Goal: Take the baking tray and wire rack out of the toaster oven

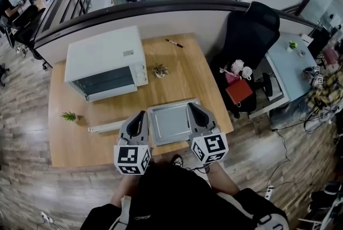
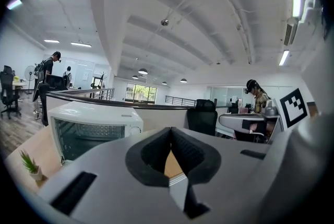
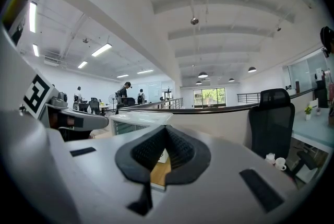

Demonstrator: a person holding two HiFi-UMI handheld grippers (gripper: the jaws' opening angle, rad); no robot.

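The white toaster oven (image 1: 107,62) stands at the table's back left, its dark front facing me; it also shows in the left gripper view (image 2: 94,124). The grey baking tray (image 1: 170,121) lies flat on the wooden table (image 1: 187,73), close to the front edge. My left gripper (image 1: 141,115) is by the tray's left edge and my right gripper (image 1: 191,106) is over its right edge. Both are shut, and no frame shows anything between the pads. In the left gripper view the jaws (image 2: 170,131) meet, with a strip of the tray (image 2: 177,189) below them. No wire rack is recognisable.
A long pale bar (image 1: 107,127) lies left of the tray. A small green plant (image 1: 69,116) sits at the table's left, another small plant (image 1: 159,71) beside the oven, and a pen (image 1: 174,43) at the back. A black office chair (image 1: 249,36) stands to the right.
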